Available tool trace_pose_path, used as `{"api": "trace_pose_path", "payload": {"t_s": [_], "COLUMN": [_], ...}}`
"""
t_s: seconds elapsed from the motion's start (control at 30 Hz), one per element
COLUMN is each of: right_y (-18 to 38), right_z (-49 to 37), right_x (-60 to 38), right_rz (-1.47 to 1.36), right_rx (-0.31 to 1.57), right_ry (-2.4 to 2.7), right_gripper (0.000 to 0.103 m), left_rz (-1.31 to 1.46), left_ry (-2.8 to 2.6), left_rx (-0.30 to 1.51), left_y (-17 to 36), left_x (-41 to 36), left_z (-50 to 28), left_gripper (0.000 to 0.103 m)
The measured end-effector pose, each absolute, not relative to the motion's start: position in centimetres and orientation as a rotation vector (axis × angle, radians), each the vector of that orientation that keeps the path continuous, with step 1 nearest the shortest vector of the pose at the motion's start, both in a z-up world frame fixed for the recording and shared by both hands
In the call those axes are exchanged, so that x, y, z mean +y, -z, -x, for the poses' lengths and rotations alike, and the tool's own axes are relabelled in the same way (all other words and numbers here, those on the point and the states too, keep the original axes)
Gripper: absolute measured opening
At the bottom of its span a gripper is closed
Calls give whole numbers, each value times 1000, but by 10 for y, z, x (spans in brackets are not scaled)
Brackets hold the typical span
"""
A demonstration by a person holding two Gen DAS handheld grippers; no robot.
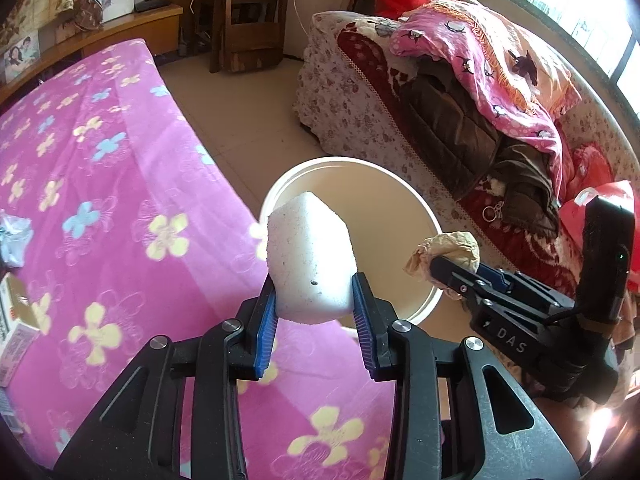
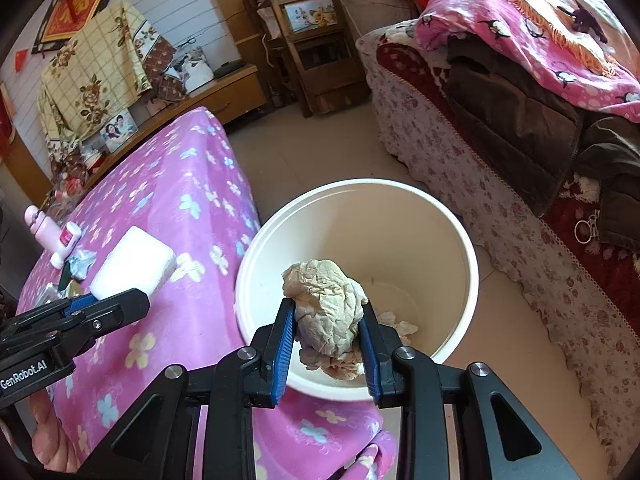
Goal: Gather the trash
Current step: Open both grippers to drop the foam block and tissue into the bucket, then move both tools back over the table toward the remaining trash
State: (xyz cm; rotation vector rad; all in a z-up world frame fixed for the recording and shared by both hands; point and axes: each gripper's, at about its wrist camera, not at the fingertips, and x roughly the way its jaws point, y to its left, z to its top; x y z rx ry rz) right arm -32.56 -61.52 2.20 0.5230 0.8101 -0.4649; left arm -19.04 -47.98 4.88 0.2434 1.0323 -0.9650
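A white foam block point(image 1: 308, 252) sits between the blue pads of my left gripper point(image 1: 314, 288), which is shut on it just over the near rim of a white bucket point(image 1: 436, 220). My right gripper point(image 2: 328, 308) is shut on a crumpled beige paper ball point(image 2: 326, 300) above the bucket point(image 2: 472, 264) opening. In the left wrist view the right gripper point(image 1: 440, 268) and its paper ball point(image 1: 452, 248) hang at the bucket's right edge. The right wrist view shows the left gripper point(image 2: 120, 300) and foam block point(image 2: 134, 260) over the table edge. A paper scrap point(image 2: 400, 326) lies on the bucket floor.
The bucket stands on the floor against a table under a pink flowered blanket point(image 1: 120, 200). On the table lie a crumpled foil piece point(image 1: 14, 236), small boxes point(image 1: 16, 320) and a pink bottle point(image 2: 38, 224). A sofa piled with clothes point(image 1: 460, 120) lines the right; a wooden chair point(image 1: 248, 20) stands behind.
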Motion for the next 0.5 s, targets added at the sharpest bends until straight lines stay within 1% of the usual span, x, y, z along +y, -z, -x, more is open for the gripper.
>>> {"api": "trace_pose_path", "payload": {"t_s": [0.03,0.07,0.2,0.5], "right_y": [-22,-21,-20,-16], "right_z": [326,326,326,326], "right_x": [-617,-619,-620,-610], "right_rz": [-521,-517,-511,-543], "right_rx": [805,798,802,821], "right_ry": [475,486,502,459], "right_gripper": [48,52,52,52], "left_rz": [-229,-217,-195,-218], "left_ry": [974,984,1016,948], "left_rx": [1036,1042,1071,1045], "left_y": [-48,-47,-42,-46], "left_x": [-481,-482,-484,-467], "left_z": [189,188,188,187], "left_gripper": [37,37,47,47]}}
